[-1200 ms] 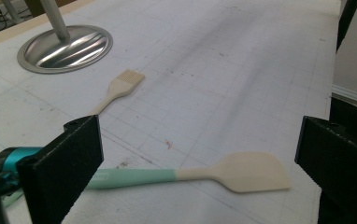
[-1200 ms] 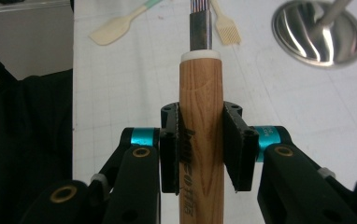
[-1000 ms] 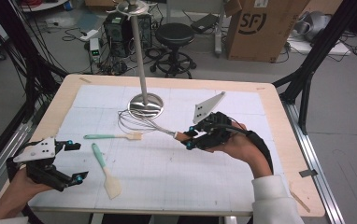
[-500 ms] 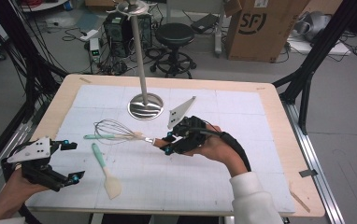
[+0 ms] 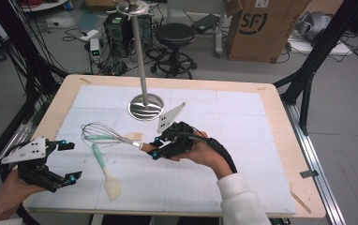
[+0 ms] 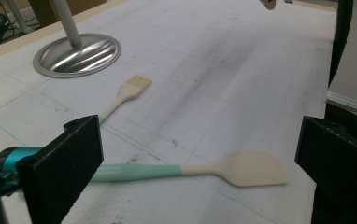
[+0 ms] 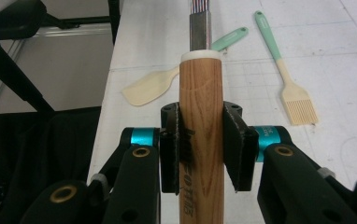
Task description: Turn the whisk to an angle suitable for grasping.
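While one whisk (image 5: 103,134) is gripped, one spatula (image 5: 106,171) (plus one brush (image 7: 290,86)) lies loose.

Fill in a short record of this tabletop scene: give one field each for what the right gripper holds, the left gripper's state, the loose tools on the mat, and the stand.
right gripper: shut on the whisk by its wooden handle
left gripper: open, holding nothing, at the near left of the mat
loose tools: spatula and pastry brush, both with mint handles, lying flat
stand: round metal base with an upright pole, at the far middle of the mat
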`<state>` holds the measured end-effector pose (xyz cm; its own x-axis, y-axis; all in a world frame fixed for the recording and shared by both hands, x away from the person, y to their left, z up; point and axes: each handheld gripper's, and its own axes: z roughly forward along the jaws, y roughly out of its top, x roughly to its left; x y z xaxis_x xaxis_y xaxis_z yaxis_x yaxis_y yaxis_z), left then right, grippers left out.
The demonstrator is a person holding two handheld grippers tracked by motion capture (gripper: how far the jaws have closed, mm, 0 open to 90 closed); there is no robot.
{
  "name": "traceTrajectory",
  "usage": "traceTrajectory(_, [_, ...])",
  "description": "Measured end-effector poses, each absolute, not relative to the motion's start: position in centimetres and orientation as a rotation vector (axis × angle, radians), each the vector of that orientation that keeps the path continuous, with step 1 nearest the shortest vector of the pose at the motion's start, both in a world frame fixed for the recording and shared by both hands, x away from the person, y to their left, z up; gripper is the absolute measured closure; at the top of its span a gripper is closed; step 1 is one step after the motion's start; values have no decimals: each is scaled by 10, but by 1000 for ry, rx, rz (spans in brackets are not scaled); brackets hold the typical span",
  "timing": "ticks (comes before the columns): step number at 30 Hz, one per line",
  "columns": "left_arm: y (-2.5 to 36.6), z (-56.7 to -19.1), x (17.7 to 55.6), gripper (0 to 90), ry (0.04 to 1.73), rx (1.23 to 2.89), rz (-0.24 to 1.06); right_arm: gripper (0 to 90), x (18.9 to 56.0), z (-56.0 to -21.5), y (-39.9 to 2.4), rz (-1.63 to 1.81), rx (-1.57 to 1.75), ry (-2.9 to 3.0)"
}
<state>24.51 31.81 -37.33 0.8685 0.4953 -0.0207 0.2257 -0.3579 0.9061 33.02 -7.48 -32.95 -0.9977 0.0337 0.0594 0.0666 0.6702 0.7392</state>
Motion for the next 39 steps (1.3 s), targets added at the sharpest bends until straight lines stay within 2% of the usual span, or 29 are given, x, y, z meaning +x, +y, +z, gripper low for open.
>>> traceTrajectory(13, [320, -373, 245, 17, 535, 1946, 313, 701, 332, -352, -65, -1320, -120, -2802])
traceTrajectory(30, [320, -373, 245, 17, 538, 1943, 313, 701, 332, -384, -45, -1177, -85, -2812])
traceTrajectory(39, [320, -372, 244, 16, 536, 1940, 316, 701, 330, -390, -39, -1134, -96, -2837])
